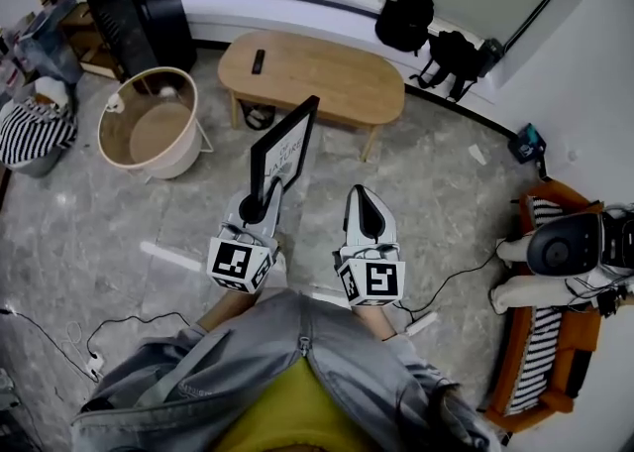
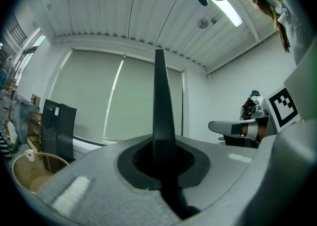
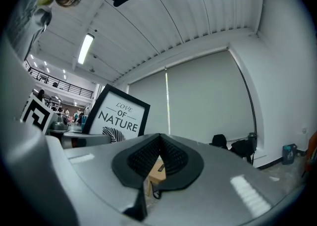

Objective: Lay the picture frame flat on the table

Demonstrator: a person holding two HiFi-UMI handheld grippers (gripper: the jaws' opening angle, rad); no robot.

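Head view: left gripper (image 1: 256,210) clamps the picture frame (image 1: 284,148) by its lower edge, upright in the air, table (image 1: 327,93) ahead beyond it. Left gripper view — frame edge-on between the pressed jaws. Right gripper view: right gripper (image 3: 157,155) closed on nothing, frame to its left.

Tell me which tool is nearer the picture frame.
Left. The left tool is clamped on the picture frame at its bottom edge; the right tool sits shut and empty off to its right, not touching.
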